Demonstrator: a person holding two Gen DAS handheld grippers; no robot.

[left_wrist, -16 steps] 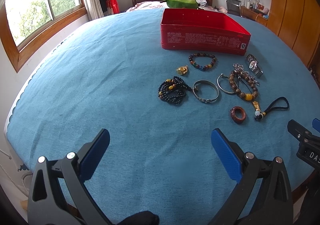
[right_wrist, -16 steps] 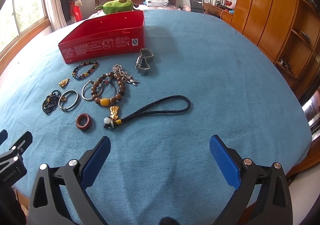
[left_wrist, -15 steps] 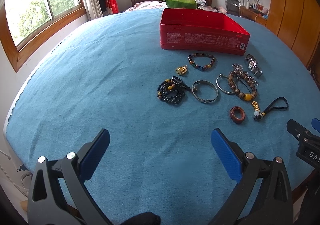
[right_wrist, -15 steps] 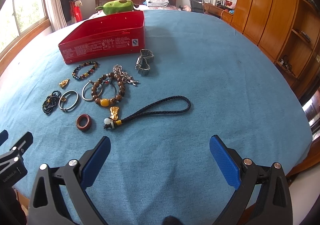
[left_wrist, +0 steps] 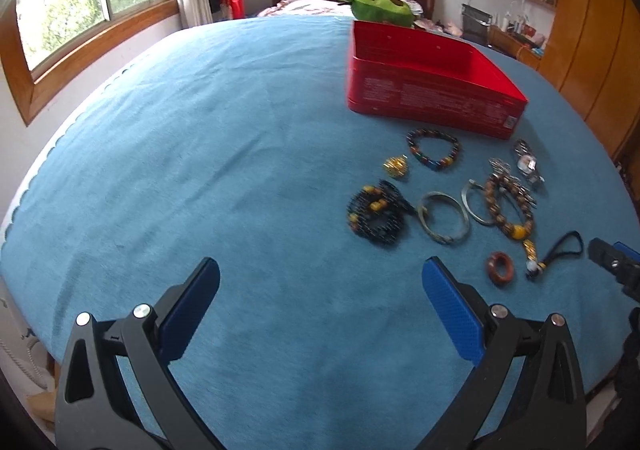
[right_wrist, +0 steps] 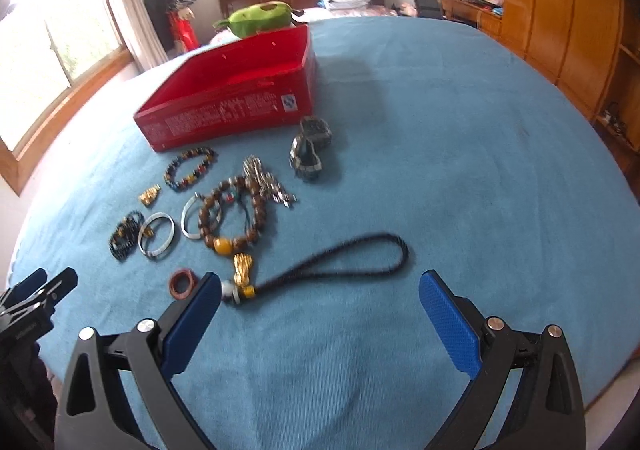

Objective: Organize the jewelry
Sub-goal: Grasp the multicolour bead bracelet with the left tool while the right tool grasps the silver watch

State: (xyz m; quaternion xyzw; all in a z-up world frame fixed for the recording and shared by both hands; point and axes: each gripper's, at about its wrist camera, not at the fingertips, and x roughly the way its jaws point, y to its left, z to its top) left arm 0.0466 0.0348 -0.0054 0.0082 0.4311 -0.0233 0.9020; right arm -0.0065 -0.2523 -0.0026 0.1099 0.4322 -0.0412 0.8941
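Observation:
Jewelry lies on a blue cloth in front of an open red tin [left_wrist: 432, 90] [right_wrist: 240, 106]. There is a black bead strand [left_wrist: 376, 216], silver bangles [left_wrist: 442, 216], a dark bead bracelet [left_wrist: 434, 150], a gold charm [left_wrist: 396, 167], a brown bead bracelet [right_wrist: 234, 218], a red-brown ring [right_wrist: 182, 283], a black cord with a gold charm [right_wrist: 332, 262] and a watch [right_wrist: 310, 148]. My left gripper [left_wrist: 320, 290] is open and empty, left of the pile. My right gripper [right_wrist: 320, 302] is open and empty, just short of the cord.
The blue cloth [left_wrist: 200, 170] covers a wide table. A green plush toy [left_wrist: 380, 8] sits behind the tin. Wooden cabinets [right_wrist: 568, 22] stand at the right, windows at the left. The right gripper's tip shows at the left wrist view's right edge [left_wrist: 612, 262].
Both grippers have moved forward toward the jewelry, and the left one has swung left. Both stay open. No jewelry has moved.

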